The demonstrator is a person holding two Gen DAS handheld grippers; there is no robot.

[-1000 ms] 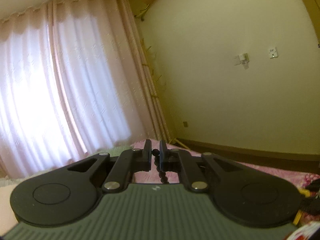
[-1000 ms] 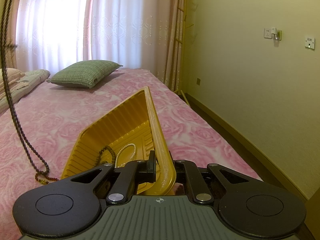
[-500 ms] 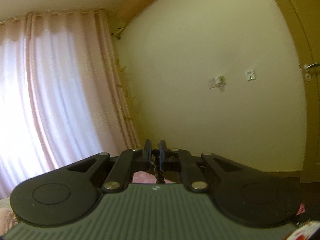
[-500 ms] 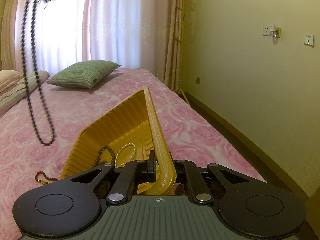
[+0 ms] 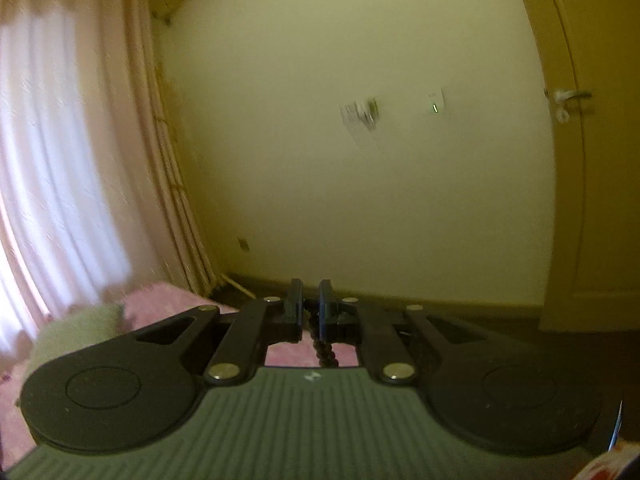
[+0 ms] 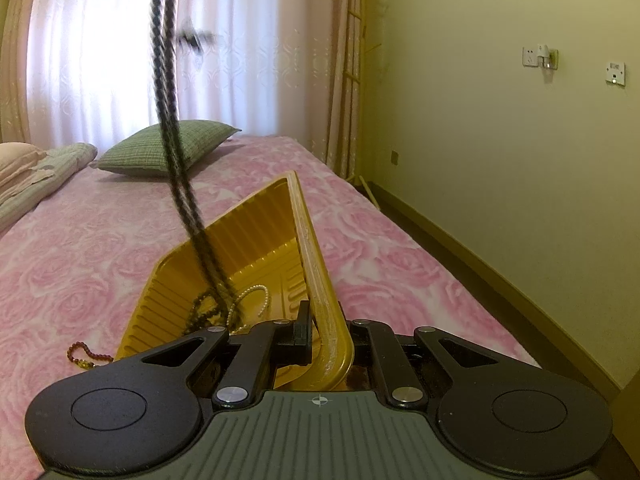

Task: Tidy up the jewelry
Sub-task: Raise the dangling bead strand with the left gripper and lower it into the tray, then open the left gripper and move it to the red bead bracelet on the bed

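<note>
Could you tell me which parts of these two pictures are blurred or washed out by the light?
Left wrist view: the whole room is smeared, most visibly the wall sockets and curtain. Right wrist view: the room is sharp, only the hanging dark bead necklace is streaked; the backlit curtain is blown out to white.

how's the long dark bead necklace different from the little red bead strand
The dark necklace hangs in the air over the yellow tray, pinched in the left gripper; the red strand lies loose on the pink bedspread beside the tray. The dark one is far longer. Both are beaded strands.
</note>
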